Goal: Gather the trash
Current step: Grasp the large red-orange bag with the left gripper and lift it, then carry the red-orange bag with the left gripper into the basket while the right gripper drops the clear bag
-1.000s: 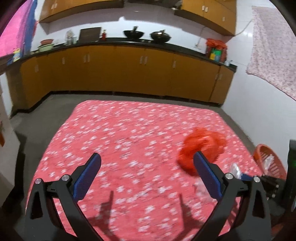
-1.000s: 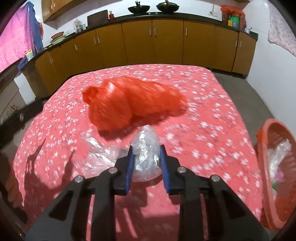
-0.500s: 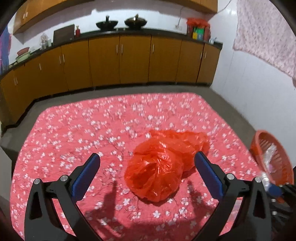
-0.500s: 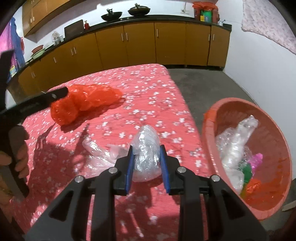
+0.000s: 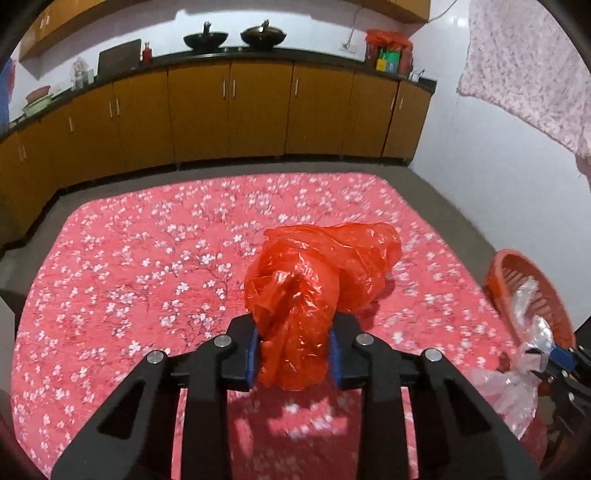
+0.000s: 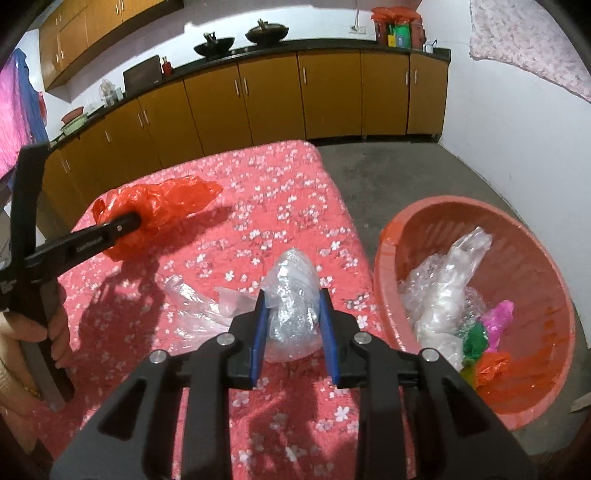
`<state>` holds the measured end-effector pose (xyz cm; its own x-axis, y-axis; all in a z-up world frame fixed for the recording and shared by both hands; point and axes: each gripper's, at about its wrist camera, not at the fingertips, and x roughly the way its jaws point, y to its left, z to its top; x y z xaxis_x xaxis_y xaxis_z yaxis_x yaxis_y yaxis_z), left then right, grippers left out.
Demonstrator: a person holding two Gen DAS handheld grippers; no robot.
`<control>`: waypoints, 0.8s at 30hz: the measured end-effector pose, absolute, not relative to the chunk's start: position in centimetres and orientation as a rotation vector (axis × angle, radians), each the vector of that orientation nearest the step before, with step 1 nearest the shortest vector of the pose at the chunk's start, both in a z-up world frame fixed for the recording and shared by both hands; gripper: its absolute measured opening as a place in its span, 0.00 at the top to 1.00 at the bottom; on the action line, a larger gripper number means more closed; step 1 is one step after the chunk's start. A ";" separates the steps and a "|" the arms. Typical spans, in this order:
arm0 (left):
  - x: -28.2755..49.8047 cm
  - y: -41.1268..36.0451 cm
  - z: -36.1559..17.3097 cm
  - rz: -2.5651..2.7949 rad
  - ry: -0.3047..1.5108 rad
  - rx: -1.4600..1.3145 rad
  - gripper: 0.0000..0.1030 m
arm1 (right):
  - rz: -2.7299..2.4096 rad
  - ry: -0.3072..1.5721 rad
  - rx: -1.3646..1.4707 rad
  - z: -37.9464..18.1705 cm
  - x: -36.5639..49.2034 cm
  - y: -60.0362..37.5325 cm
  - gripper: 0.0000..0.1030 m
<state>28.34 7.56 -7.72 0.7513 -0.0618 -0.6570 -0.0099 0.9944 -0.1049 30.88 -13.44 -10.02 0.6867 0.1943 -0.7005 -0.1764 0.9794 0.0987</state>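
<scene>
Partly done: basket [image 6: 384,258] holding several wrappers, left gripper [image 5: 293,352] closing on red bag [image 5: 325,266], right gripper [image 6: 293,328] clamped on clear plastic [image 6: 293,295], both undeposited.

Home kitchen. Row of orange-brown base cabinets [image 5: 229,110] with metal handles along far wall, wrapping round left corner; matching wall cabinets [image 6: 92,22] above. Dark worktop [image 5: 258,55] carries two black woks [image 5: 263,36], red bottle [image 5: 147,56], stacked bowls [image 5: 37,99], packets under red bag [image 5: 388,51]. White walls, wall socket [image 5: 349,46], grey concrete floor [image 6: 399,170]. Red floral cloth [image 5: 129,266] covers surface in middle of room; pink patterned cloth [image 5: 524,70] hangs at right. Orange plastic basket [image 6: 532,236] on floor holds crumpled plastic.
</scene>
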 end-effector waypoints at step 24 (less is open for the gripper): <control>21.2 -2.0 -0.2 -0.250 0.604 -0.107 0.73 | -0.043 0.560 0.062 -1.3 23.1 -24.5 0.74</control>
